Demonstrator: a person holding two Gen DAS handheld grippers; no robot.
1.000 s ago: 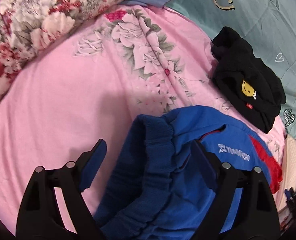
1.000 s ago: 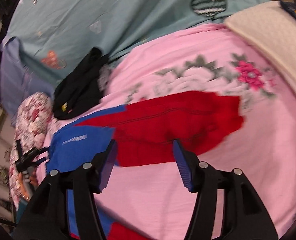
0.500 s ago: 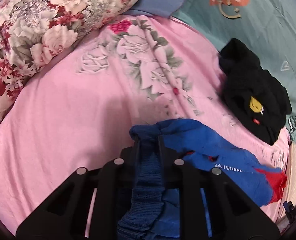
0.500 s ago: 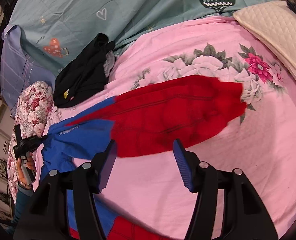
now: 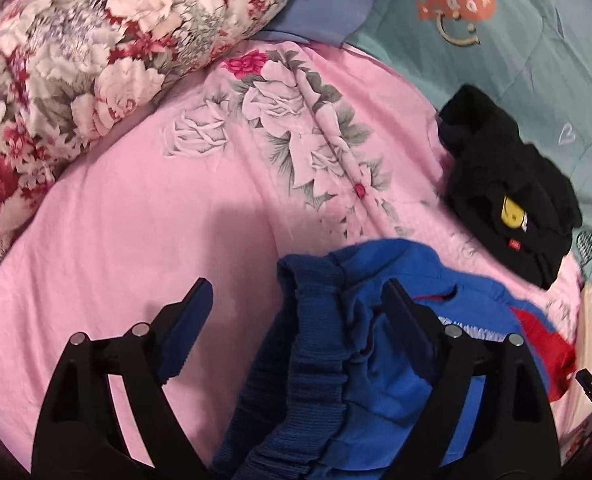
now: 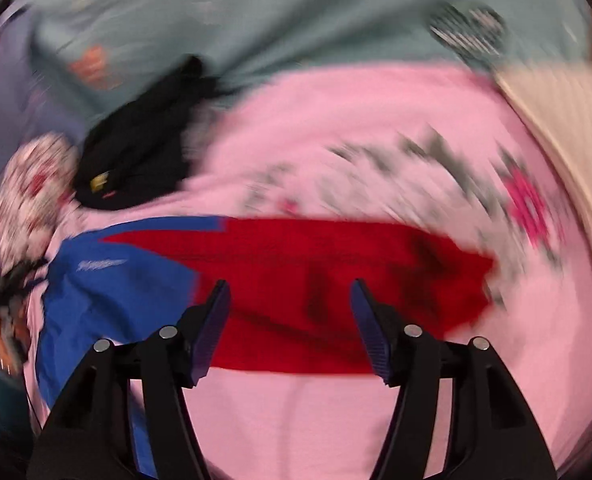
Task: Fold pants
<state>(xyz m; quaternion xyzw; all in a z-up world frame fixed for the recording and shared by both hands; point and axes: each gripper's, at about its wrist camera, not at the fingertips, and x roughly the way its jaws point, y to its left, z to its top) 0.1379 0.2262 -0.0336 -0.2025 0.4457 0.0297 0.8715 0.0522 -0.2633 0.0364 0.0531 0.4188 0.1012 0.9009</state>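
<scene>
Blue and red pants [image 5: 376, 340] lie on a pink floral bedsheet [image 5: 155, 220]. In the left wrist view the ribbed blue waistband is bunched between the fingers of my left gripper [image 5: 296, 300], which stands open, its right finger resting against the cloth. The right wrist view is blurred by motion. There the red leg of the pants [image 6: 336, 272] stretches flat across the sheet, blue part at the left. My right gripper [image 6: 289, 320] hovers open over the red leg's near edge with nothing between its fingers.
A folded black garment with a yellow smiley [image 5: 508, 204] lies beyond the pants. A floral pillow [image 5: 75, 60] fills the upper left, a teal quilt [image 5: 516, 40] the upper right. A cream quilted pad [image 6: 568, 120] borders the sheet at the right.
My left gripper was shut on the blue waistband half a second ago and has opened; the waistband has dropped onto the sheet. The right gripper stayed open and is moving, blurring its view.
</scene>
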